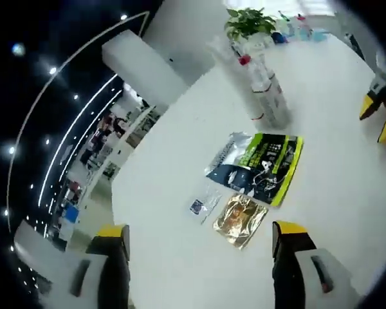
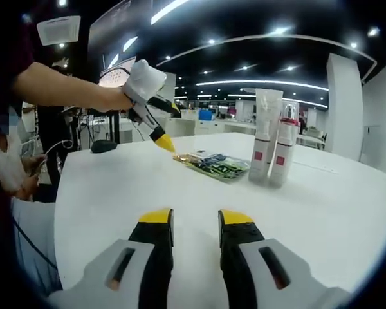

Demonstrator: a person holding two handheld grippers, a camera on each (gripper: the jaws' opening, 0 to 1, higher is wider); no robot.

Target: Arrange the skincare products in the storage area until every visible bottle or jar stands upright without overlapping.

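Left gripper (image 1: 199, 239) hangs over the white worktop (image 1: 180, 270), fingers wide apart and empty — a gold sachet (image 1: 241, 219) and green pouch (image 1: 265, 166) lie flat between them. Right gripper (image 2: 195, 223) sits low, fingers slightly parted, empty. Beyond, two bottles (image 2: 273, 152) stand upright, touching, just beside the pouch.
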